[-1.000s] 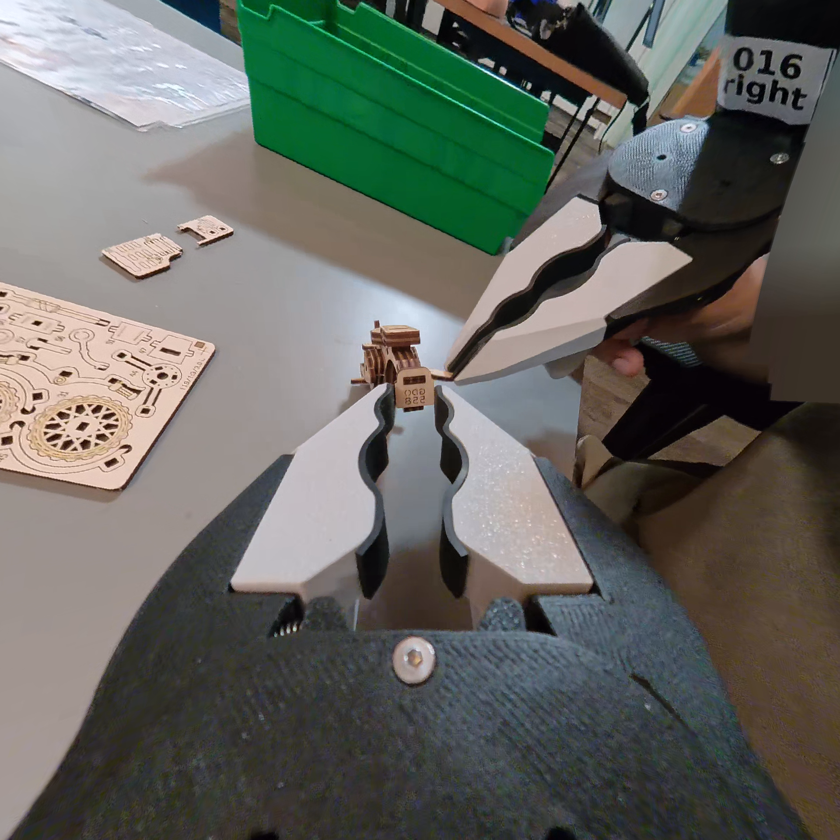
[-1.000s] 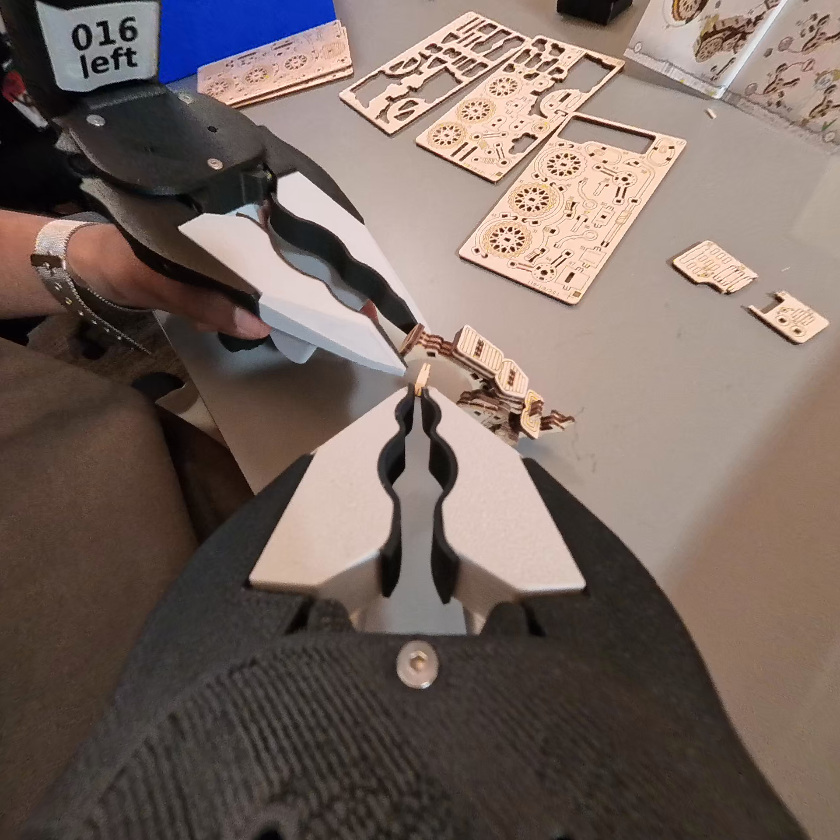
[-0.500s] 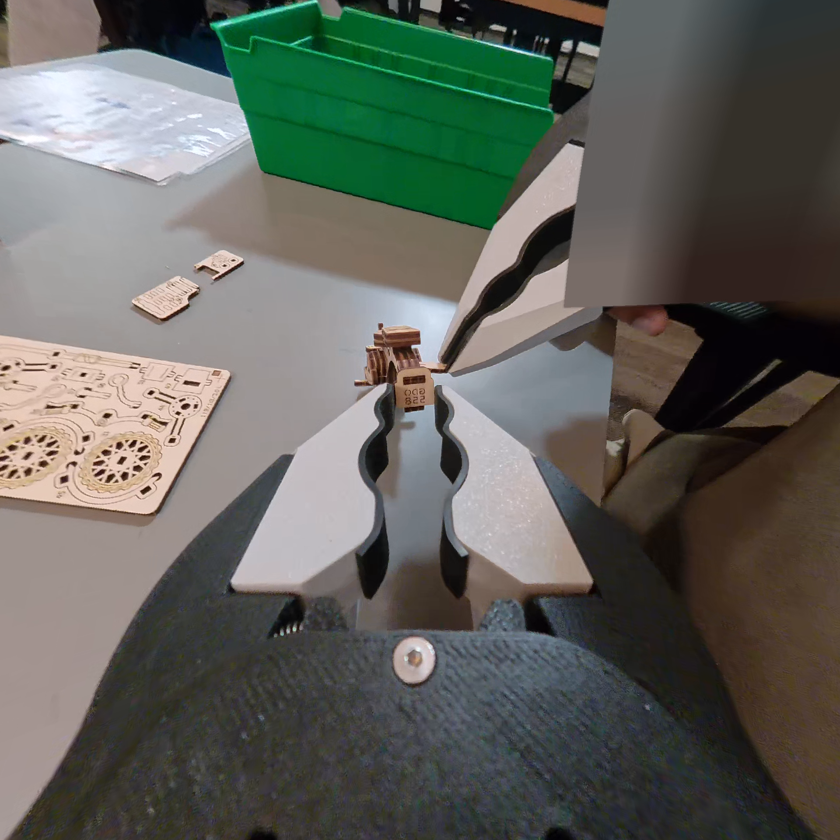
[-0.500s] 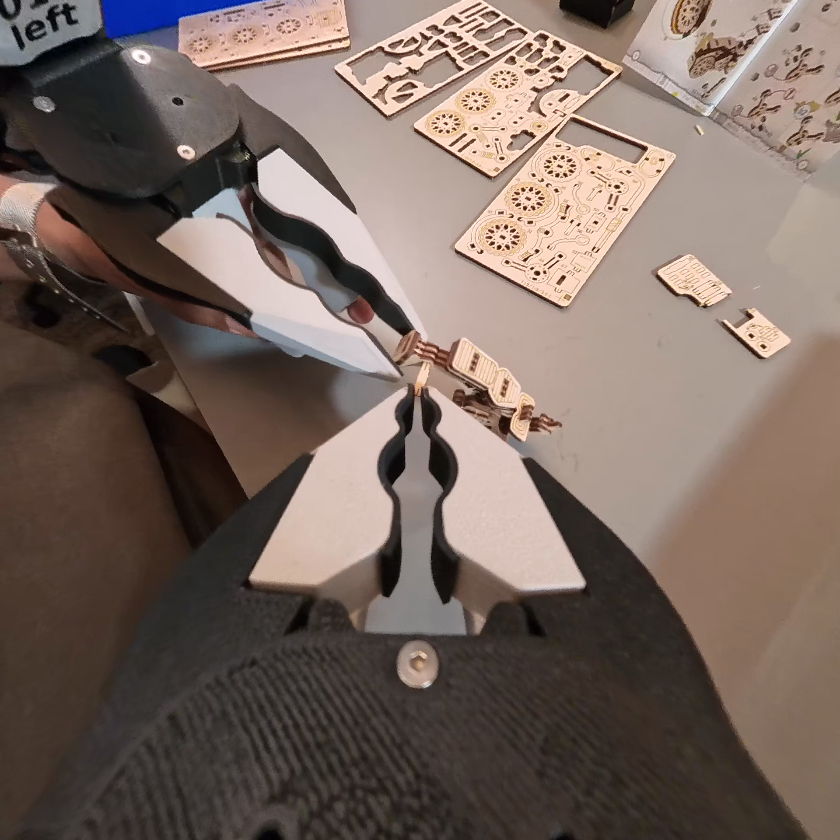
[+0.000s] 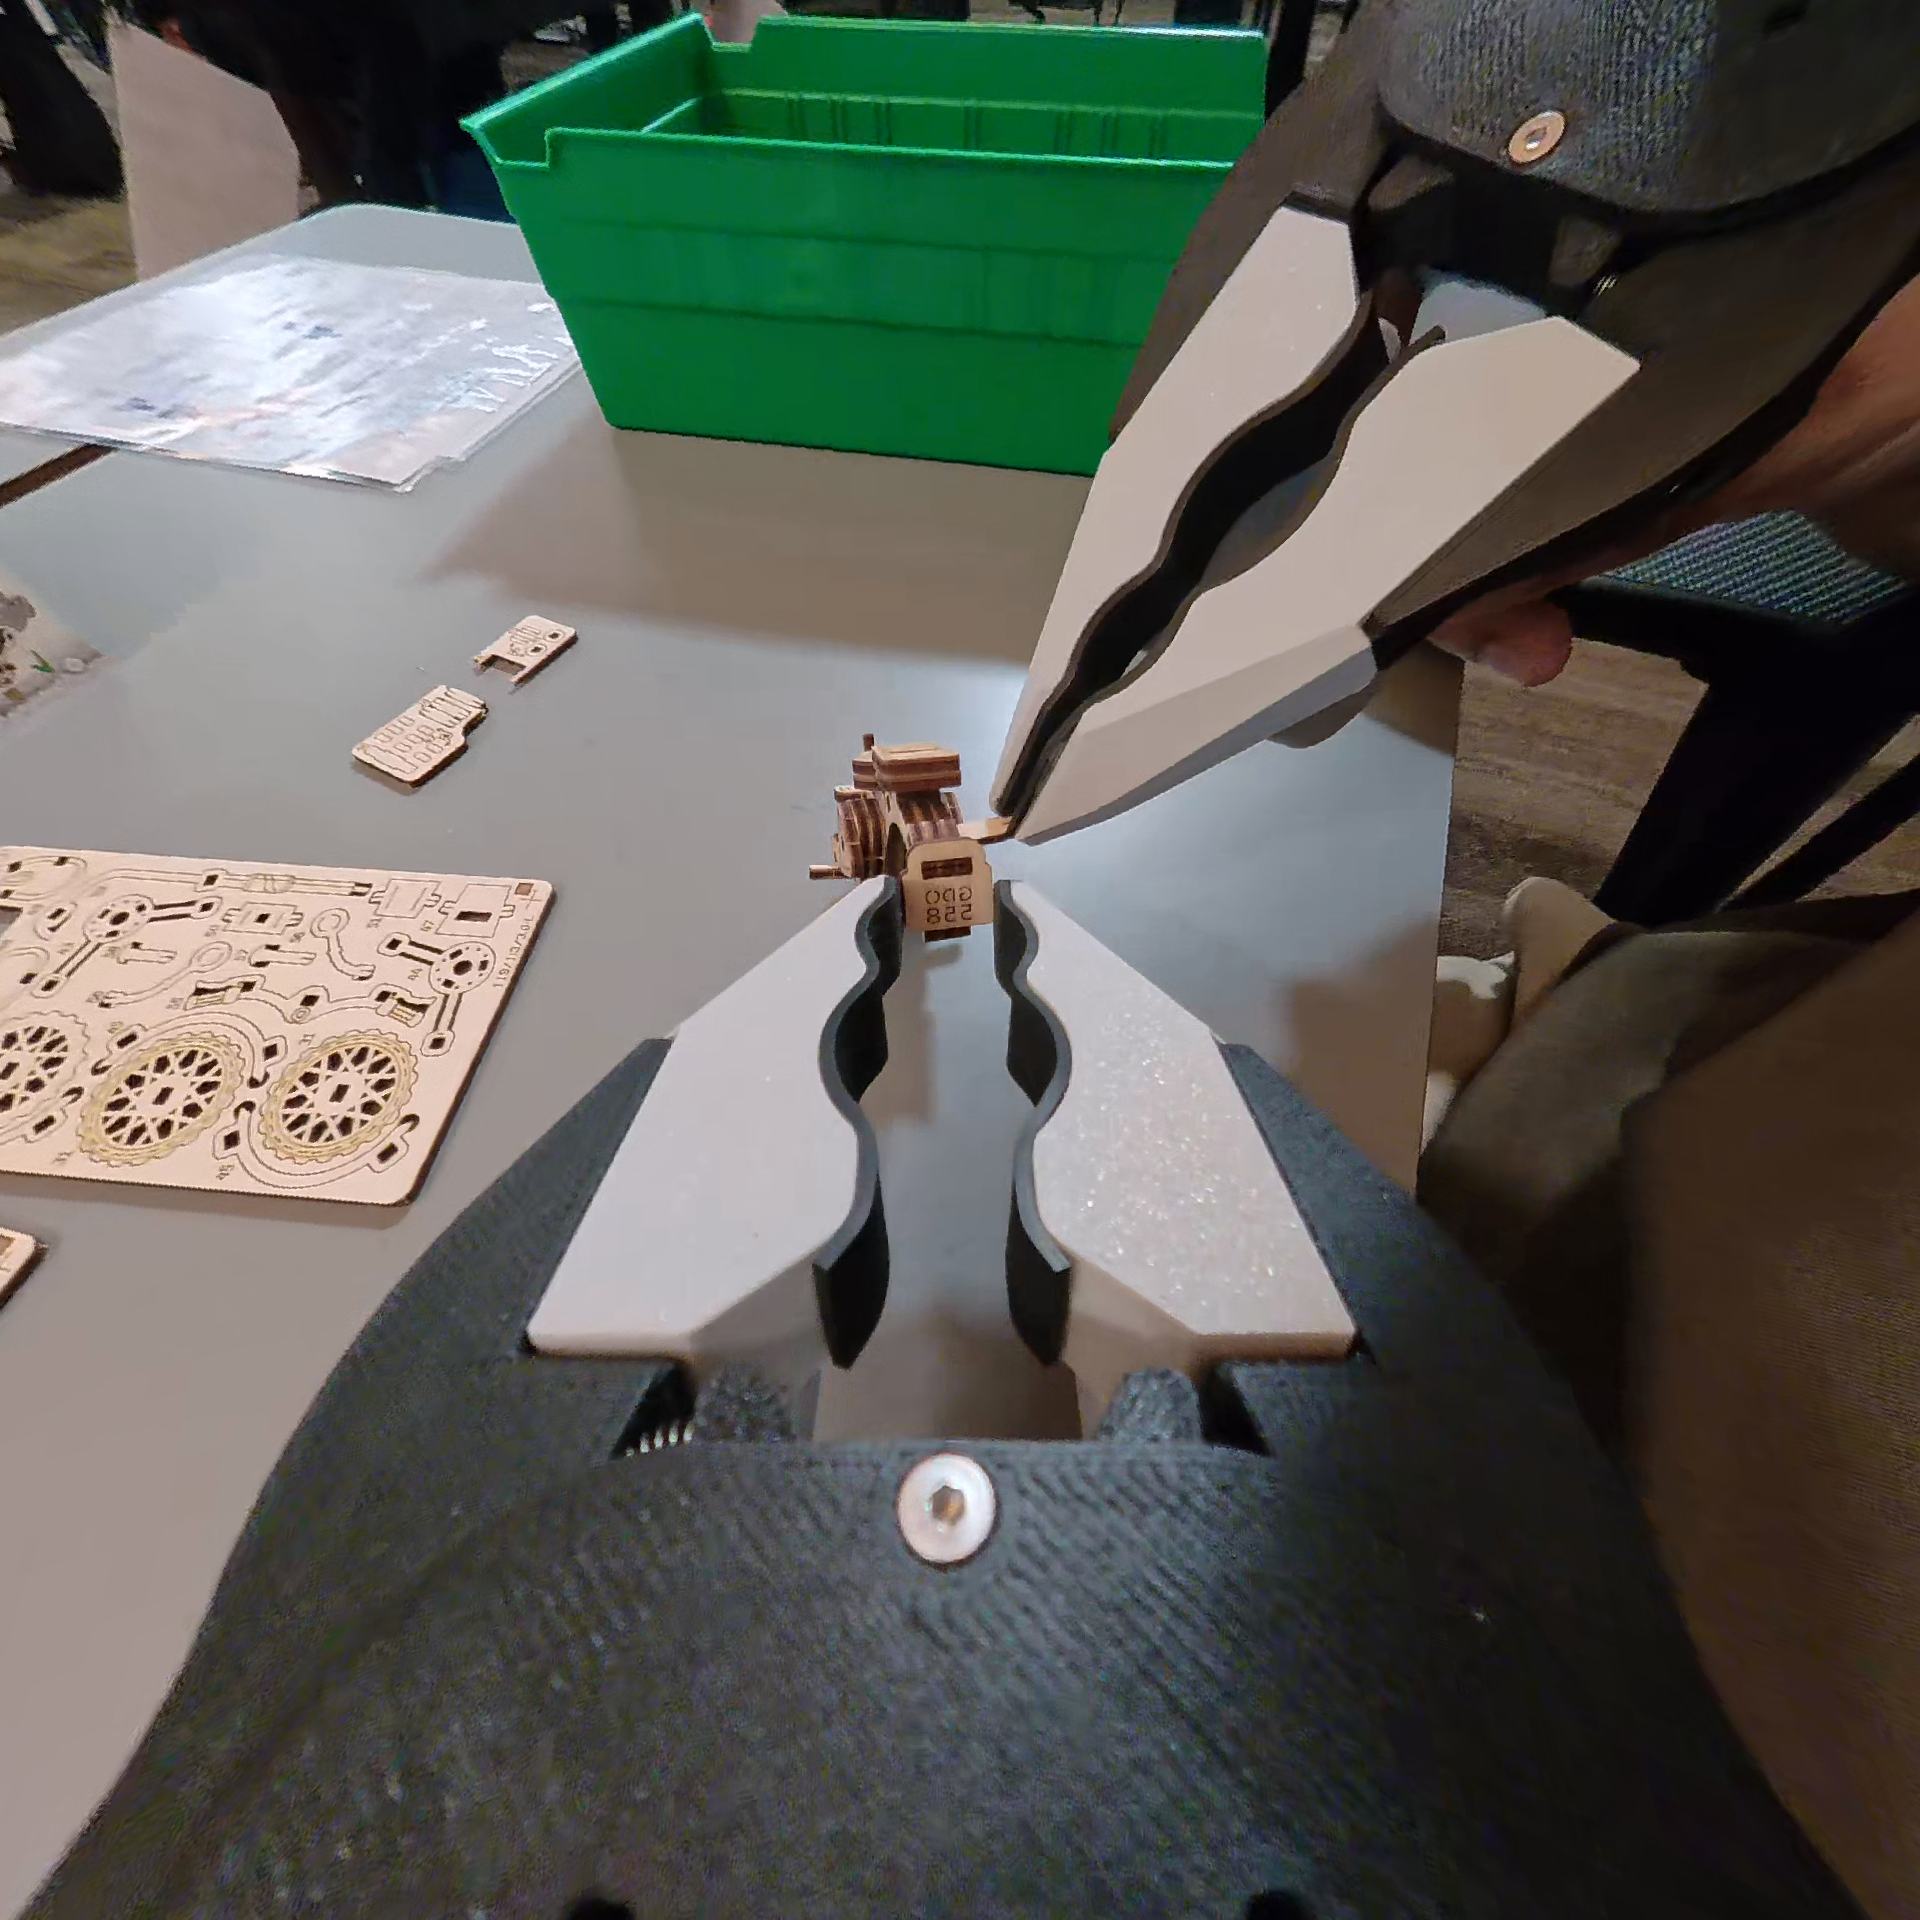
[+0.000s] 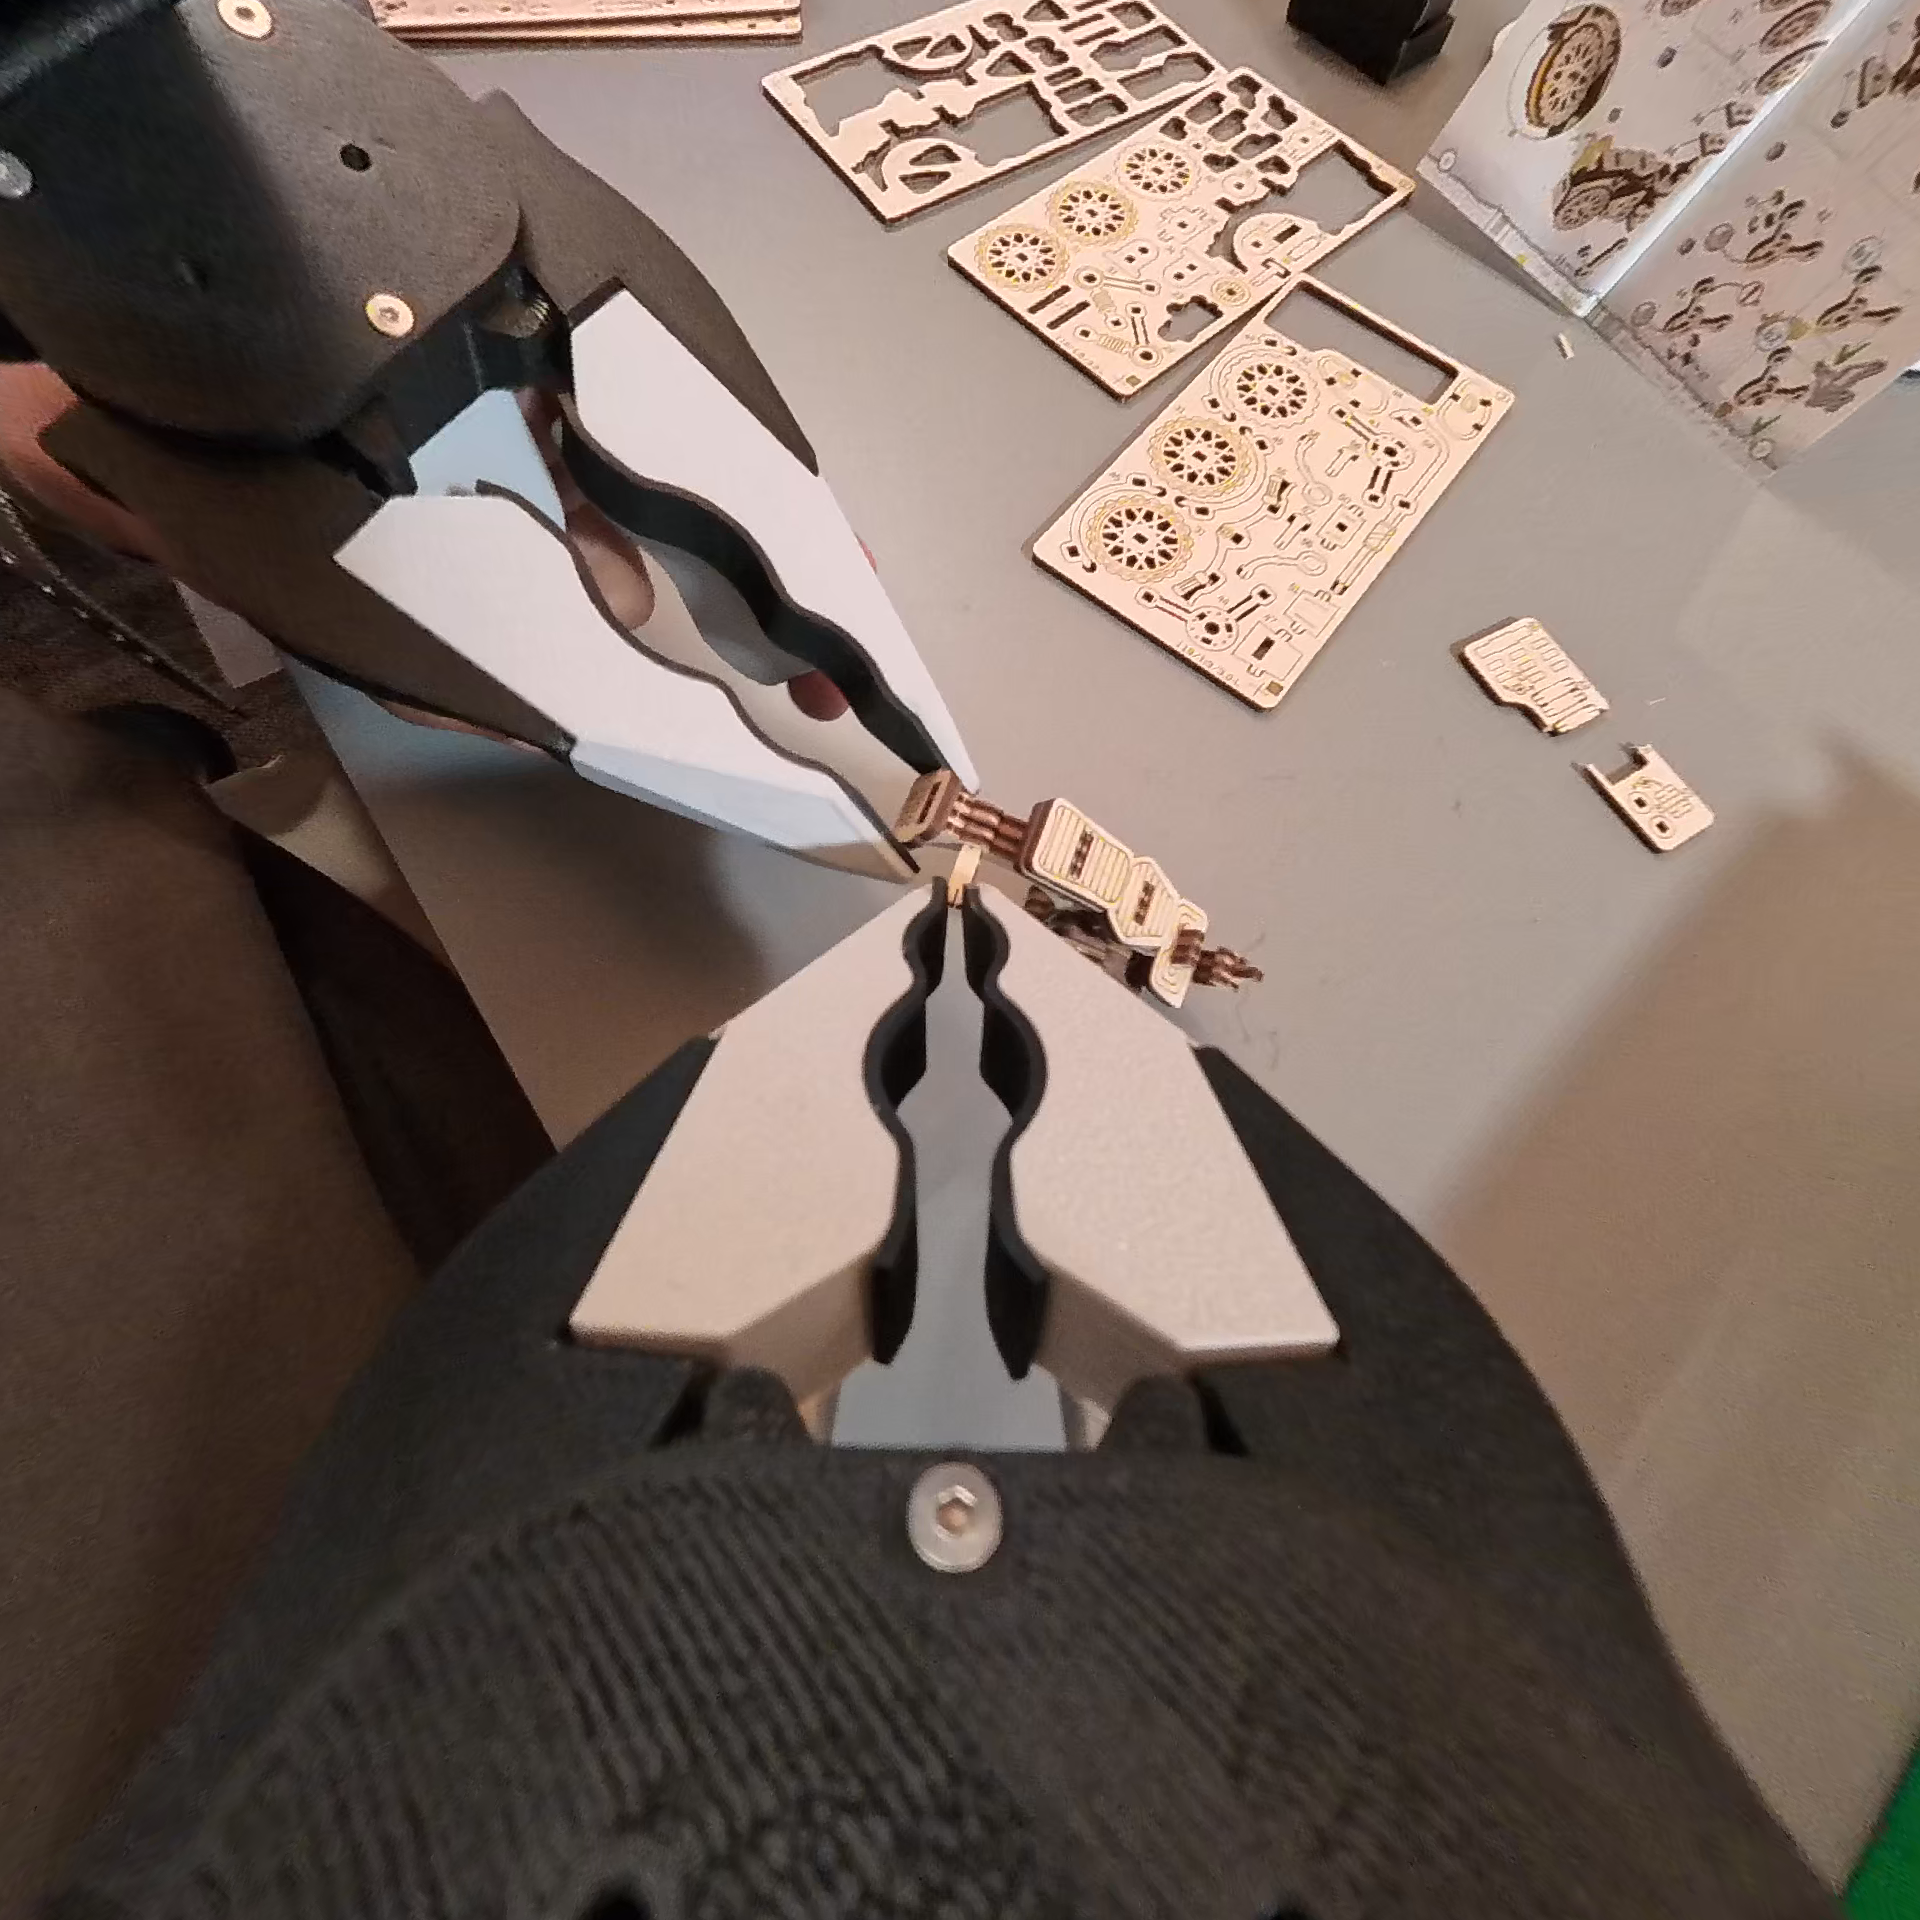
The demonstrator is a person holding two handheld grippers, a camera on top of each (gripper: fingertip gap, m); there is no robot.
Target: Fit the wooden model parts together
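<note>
A small, partly built wooden model (image 5: 894,821) is held just above the grey table (image 5: 675,582). My left gripper (image 5: 943,896) is shut on the model's rear plate (image 5: 940,904). In the right wrist view the left gripper (image 6: 925,821) comes in from the upper left, with the model (image 6: 1101,873) sticking out to the right of it. My right gripper (image 6: 956,902) is shut on a thin small wooden piece (image 6: 961,868), whose tip is right at the model's rear end. In the left wrist view the right gripper (image 5: 1010,823) reaches down from the upper right.
A green bin (image 5: 862,260) stands at the back, with a plastic sleeve (image 5: 281,364) to its left. Wooden part sheets (image 6: 1278,499) and two loose pieces (image 6: 1536,675) (image 6: 1647,808) lie on the table. An instruction booklet (image 6: 1714,208) lies far right. The table edge (image 5: 1439,935) is close. Left and right tips are no more than a few centimetres apart.
Both grippers stay shut and have turned together with their parts. The right gripper now stands steeper above the model. The small piece stays at the model's rear end.
</note>
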